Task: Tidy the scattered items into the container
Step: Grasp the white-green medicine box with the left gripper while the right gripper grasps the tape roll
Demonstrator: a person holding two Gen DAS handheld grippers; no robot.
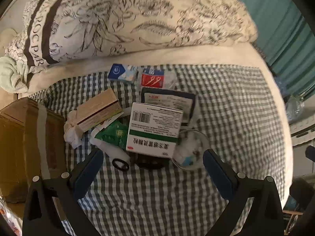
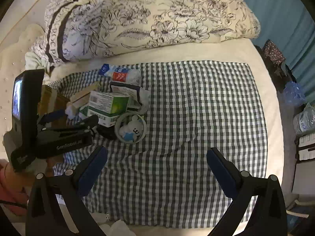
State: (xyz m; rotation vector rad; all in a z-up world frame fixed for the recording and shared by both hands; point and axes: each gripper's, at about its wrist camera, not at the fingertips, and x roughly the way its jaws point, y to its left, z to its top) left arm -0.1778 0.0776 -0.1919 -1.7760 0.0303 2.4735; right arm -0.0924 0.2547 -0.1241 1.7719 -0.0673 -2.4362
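- Plainly, both the left tool [image 1: 152, 160] and right tool [image 2: 156, 158] gape wide, holding nothing.
- Medicine boxes [image 1: 155, 127] and packets lie heaped at frame centre on the checked cloth [image 1: 226, 106].
- Cardboard box [image 1: 29, 137] stands at the left edge.

Checked cloth [image 2: 196, 108] bare on right, free passage; clutter pile [image 1: 153, 125] crowds left-centre; cardboard box [image 1: 29, 141] walls the left; quilt [image 1: 137, 15] blocks the far side
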